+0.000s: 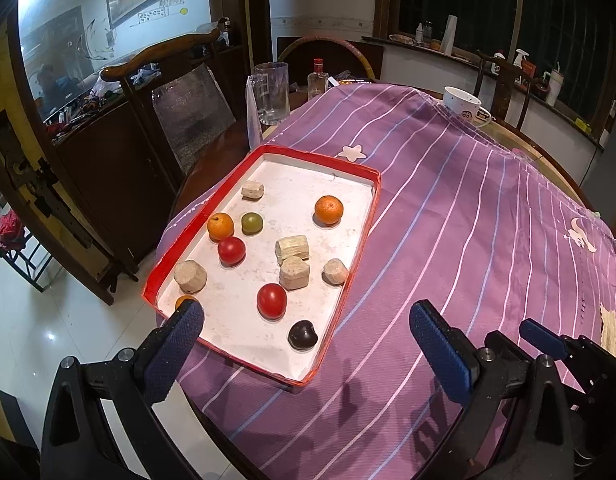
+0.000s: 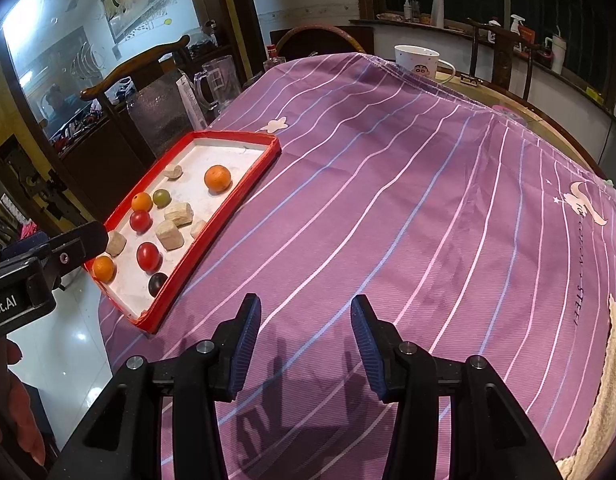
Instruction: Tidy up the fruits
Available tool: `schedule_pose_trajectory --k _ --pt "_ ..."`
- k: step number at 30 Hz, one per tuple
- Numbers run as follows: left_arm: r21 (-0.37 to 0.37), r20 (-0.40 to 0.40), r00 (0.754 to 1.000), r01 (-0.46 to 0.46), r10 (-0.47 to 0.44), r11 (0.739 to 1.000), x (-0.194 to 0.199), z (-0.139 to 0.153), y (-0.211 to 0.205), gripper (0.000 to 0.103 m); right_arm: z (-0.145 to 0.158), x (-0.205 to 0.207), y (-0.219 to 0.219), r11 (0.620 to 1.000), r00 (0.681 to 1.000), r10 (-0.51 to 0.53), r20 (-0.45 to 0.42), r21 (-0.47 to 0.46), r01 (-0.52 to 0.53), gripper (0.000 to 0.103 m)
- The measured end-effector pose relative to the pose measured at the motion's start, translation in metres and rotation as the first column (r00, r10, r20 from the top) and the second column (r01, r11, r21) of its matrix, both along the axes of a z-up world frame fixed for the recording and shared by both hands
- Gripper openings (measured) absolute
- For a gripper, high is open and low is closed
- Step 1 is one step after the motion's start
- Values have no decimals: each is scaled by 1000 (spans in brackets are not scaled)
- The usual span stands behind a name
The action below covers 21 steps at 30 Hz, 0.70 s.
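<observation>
Purple striped tablecloth, red-rimmed tray near its left edge.

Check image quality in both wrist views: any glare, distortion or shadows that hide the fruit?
Left wrist view: strong fisheye bending, bright glare on the wall mirror, the red-rimmed tray sharp and evenly lit, one orange half hidden behind the left gripper. Right wrist view: same bending, right gripper shadow falls on the purple striped cloth, not the fruit.

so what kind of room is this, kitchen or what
Most likely a home dining room: a round table under a purple striped cloth, carved wooden chairs around it, and a glass mug and cartoon cup at the far edge.
</observation>
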<state>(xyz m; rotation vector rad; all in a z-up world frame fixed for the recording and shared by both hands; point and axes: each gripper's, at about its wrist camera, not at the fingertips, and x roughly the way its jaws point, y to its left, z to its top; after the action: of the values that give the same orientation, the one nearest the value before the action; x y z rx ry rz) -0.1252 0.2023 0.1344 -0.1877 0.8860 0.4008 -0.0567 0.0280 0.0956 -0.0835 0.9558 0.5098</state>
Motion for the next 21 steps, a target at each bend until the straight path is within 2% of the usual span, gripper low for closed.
schedule_pose_trajectory --k 21 --pt "2 -5 999 -39 39 999 -3 -5 24 103 -5 2 24 1000 999 31 -11 -5 -31 52"
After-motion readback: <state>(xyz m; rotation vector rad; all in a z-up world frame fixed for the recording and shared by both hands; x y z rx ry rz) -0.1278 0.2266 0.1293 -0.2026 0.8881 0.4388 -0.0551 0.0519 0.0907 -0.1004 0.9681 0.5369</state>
